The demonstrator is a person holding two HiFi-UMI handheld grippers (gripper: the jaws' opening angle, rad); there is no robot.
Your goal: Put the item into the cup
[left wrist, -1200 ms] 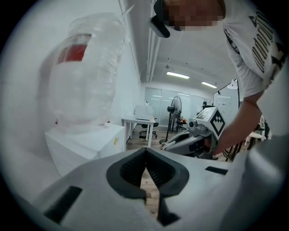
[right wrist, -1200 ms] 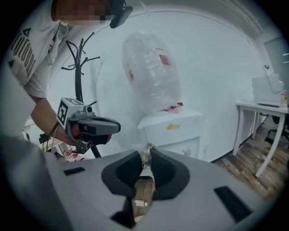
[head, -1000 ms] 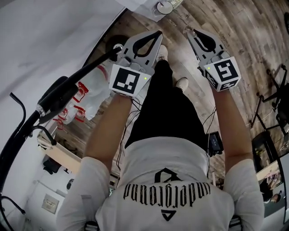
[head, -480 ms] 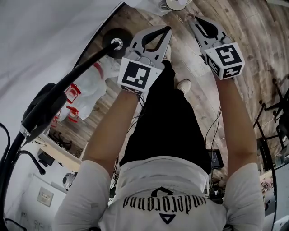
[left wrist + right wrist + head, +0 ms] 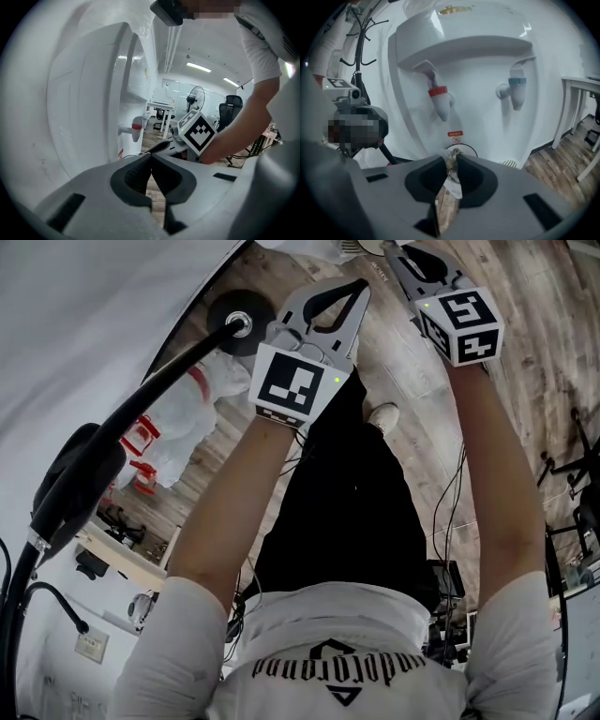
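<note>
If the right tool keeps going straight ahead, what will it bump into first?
Probably the big white water dispenser, low on its front wall below the red-tipped tap. The right tool, pinching a small brown-and-white packet, points there; how far away is unclear.

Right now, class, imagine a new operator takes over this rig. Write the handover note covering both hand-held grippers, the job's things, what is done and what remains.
The left hand-held gripper has its jaws together and is empty, raised beside the right one.
The right hand-held gripper is shut on a thin brownish packet, pointed at the water dispenser.
The cup seems to be the round white rim just past the packet's tip, below the red tap.
Done: the packet is in the grip. Left: bring it over the cup and release it inside.
</note>
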